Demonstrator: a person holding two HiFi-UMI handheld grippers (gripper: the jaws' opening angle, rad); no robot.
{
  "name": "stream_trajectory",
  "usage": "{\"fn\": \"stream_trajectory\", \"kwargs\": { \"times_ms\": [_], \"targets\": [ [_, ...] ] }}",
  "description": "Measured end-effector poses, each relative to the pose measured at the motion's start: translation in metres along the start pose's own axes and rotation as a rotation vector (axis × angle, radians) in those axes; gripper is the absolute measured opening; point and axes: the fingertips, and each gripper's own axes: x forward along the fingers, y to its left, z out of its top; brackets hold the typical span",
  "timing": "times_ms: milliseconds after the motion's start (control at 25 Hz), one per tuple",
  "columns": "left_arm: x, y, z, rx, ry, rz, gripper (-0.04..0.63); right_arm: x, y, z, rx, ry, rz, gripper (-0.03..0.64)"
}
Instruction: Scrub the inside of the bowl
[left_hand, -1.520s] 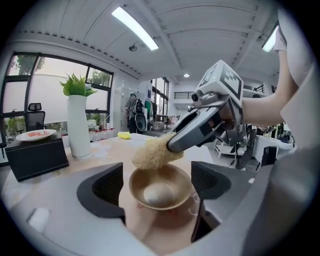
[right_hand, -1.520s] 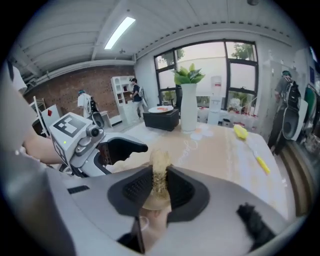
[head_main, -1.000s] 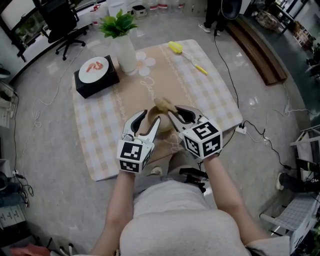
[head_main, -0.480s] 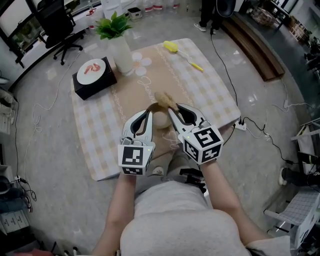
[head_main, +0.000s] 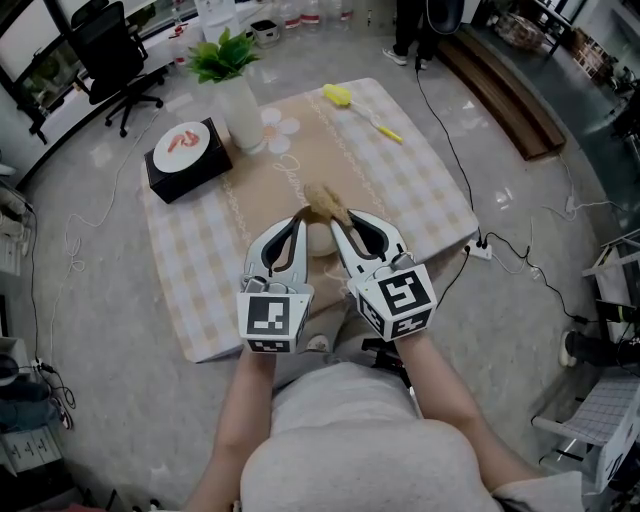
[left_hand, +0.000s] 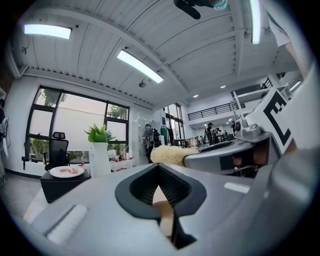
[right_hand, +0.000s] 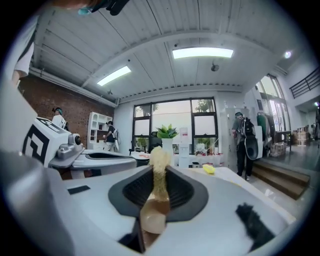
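Observation:
A small pale bowl (head_main: 320, 240) shows between my two grippers, held up over the checked cloth (head_main: 200, 270). The left gripper (head_main: 300, 222) is shut on the bowl's rim, and a tan sliver of the bowl (left_hand: 164, 212) sits pinched between its jaws. The right gripper (head_main: 336, 222) is shut on the wooden handle (right_hand: 152, 215) of a scrubbing brush. The brush's straw-coloured head (head_main: 325, 203) sticks out past the fingertips, above the bowl. The inside of the bowl is mostly hidden by the grippers.
On the cloth's far side stand a plant in a white vase (head_main: 232, 95), a black box with a white plate of red food (head_main: 185, 150), and a yellow long-handled brush (head_main: 355, 103). An office chair (head_main: 110, 45) and cables (head_main: 520, 265) are on the floor around the table.
The left gripper's jaws, apart a second ago, have closed on the bowl's rim. Both grippers have come slightly nearer to me. The right gripper has kept its hold on the brush.

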Motion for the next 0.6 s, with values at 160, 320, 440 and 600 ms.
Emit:
{"fn": "stream_trajectory", "kwargs": {
  "times_ms": [160, 320, 440, 600],
  "targets": [
    [0.000, -0.003, 0.005, -0.007, -0.010, -0.002, 0.004, -0.004, 0.001, 0.002, -0.013, -0.019, -0.015, 0.077],
    [-0.001, -0.007, 0.011, -0.005, -0.025, -0.010, 0.004, -0.008, 0.003, 0.007, -0.063, -0.045, -0.022, 0.077],
    [-0.001, -0.009, 0.016, -0.001, -0.035, -0.011, 0.005, -0.009, 0.008, 0.011, -0.107, -0.066, -0.017, 0.077],
    [-0.001, -0.009, 0.021, 0.000, -0.040, -0.005, 0.005, -0.010, 0.011, 0.018, -0.104, -0.083, -0.004, 0.077]
  ]
}}
